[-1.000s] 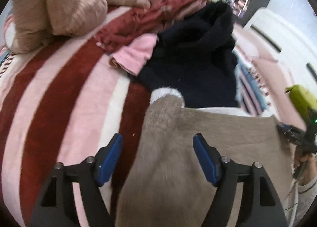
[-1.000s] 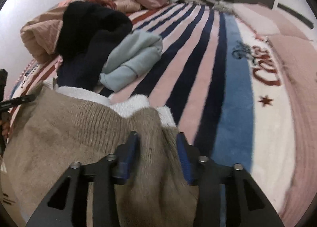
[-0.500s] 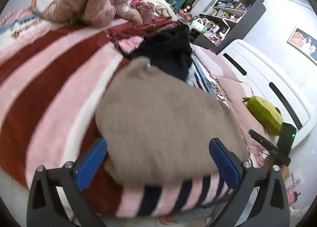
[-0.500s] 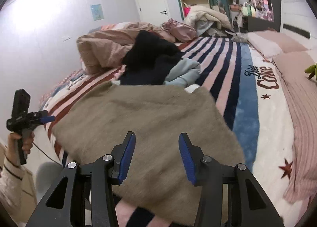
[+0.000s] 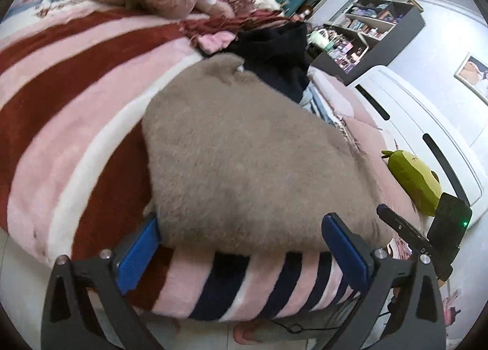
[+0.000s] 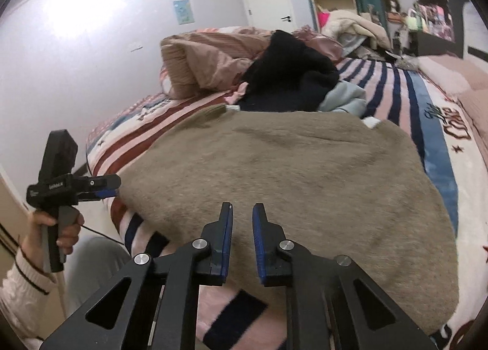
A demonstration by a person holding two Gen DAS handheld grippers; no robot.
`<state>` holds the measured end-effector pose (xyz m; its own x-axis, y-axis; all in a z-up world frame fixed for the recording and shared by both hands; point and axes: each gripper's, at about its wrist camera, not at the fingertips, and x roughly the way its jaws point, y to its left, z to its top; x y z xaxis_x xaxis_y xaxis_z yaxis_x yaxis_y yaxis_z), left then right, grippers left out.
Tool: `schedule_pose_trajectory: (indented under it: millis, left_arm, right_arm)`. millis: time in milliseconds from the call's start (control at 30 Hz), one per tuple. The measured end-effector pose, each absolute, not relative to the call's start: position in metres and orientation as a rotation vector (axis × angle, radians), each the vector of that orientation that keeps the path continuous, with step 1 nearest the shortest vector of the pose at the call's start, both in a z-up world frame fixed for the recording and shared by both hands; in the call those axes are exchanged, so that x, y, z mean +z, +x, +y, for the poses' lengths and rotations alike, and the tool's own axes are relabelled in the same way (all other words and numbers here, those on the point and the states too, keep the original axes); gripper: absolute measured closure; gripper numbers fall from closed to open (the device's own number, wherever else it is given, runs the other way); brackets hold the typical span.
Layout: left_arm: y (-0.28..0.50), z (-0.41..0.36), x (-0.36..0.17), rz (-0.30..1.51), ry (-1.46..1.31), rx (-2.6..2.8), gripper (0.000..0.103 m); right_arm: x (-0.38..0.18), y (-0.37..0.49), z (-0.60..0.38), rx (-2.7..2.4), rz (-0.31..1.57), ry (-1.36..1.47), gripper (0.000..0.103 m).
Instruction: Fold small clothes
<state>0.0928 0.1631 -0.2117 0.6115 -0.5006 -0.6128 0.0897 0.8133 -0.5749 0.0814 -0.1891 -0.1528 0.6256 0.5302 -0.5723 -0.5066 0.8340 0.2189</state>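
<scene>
The striped bed (image 6: 439, 148) carries my tan fleece garment (image 6: 289, 173), spread flat at the near edge: the laying-out step, I judge. Next I need an edge to fold. My left gripper (image 5: 241, 246) gapes wide, empty; my right gripper (image 6: 242, 234) has just been closing, nearly together, on nothing. The dark clothes pile (image 6: 289, 75) crowds the far side.

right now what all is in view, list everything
fuzzy garment: 1, taupe, spread flat at the bed's near edge
striped blanket: 1, red, pink, white and navy, covering the bed
dark garment: 1, black, heaped behind the taupe one
light blue garment: 1, beside the black heap
pink garment: 1, small, by the black heap
tan quilt: 1, bunched at the far side
green plush toy: 1, by the white headboard
left tool: wide open, empty
right tool: jaws just closing, nearly together, empty
</scene>
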Motion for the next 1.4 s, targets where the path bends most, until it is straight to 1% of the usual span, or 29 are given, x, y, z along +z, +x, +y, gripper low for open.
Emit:
schedule_pose_trajectory:
  millis: [67, 167, 400, 467, 500, 533, 567, 633, 800, 933, 1067, 1200, 1400]
  left_arm:
    - [0.094, 0.164, -0.217, 0.878, -0.537, -0.361, 0.001]
    - [0.100, 0.165, -0.230, 0.888, -0.622, -0.380, 0.001]
    - [0.132, 0.153, -0.230, 0.802, -0.719, -0.403, 0.002]
    - [0.143, 0.146, -0.227, 0.777, -0.717, -0.389, 0.015]
    - [0.148, 0.142, -0.223, 0.762, -0.714, -0.402, 0.040]
    - [0.153, 0.138, -0.218, 0.752, -0.710, -0.411, 0.060]
    - [0.158, 0.131, -0.208, 0.741, -0.677, -0.409, 0.063]
    - [0.162, 0.119, -0.190, 0.708, -0.610, -0.431, 0.076]
    - [0.168, 0.051, -0.136, 0.658, -0.383, -0.510, 0.080]
    - [0.163, -0.013, -0.110, 0.622, -0.215, -0.579, 0.082]
    - [0.151, -0.068, -0.088, 0.586, -0.096, -0.670, 0.083]
    - [0.142, -0.111, -0.081, 0.598, -0.009, -0.731, 0.083]
    - [0.138, -0.159, -0.100, 0.659, 0.047, -0.796, 0.083]
  right_arm:
    - [-0.154, 0.084, -0.184, 0.607, 0.672, 0.037, 0.095]
    - [-0.156, 0.086, -0.179, 0.603, 0.673, 0.028, 0.095]
    - [-0.167, 0.092, -0.174, 0.593, 0.699, 0.001, 0.095]
    - [-0.170, 0.092, -0.172, 0.591, 0.712, 0.003, 0.095]
    - [-0.172, 0.092, -0.171, 0.590, 0.718, 0.002, 0.094]
    - [-0.175, 0.092, -0.171, 0.589, 0.729, -0.001, 0.094]
    - [-0.176, 0.092, -0.171, 0.587, 0.739, 0.001, 0.094]
    - [-0.180, 0.092, -0.173, 0.586, 0.751, 0.014, 0.094]
    - [-0.184, 0.091, -0.177, 0.586, 0.753, 0.056, 0.094]
    - [-0.180, 0.085, -0.194, 0.588, 0.723, 0.106, 0.094]
    - [-0.164, 0.071, -0.239, 0.518, 0.653, 0.149, 0.092]
    - [-0.153, 0.060, -0.291, 0.422, 0.623, 0.189, 0.092]
    - [-0.154, 0.040, -0.347, 0.321, 0.614, 0.237, 0.092]
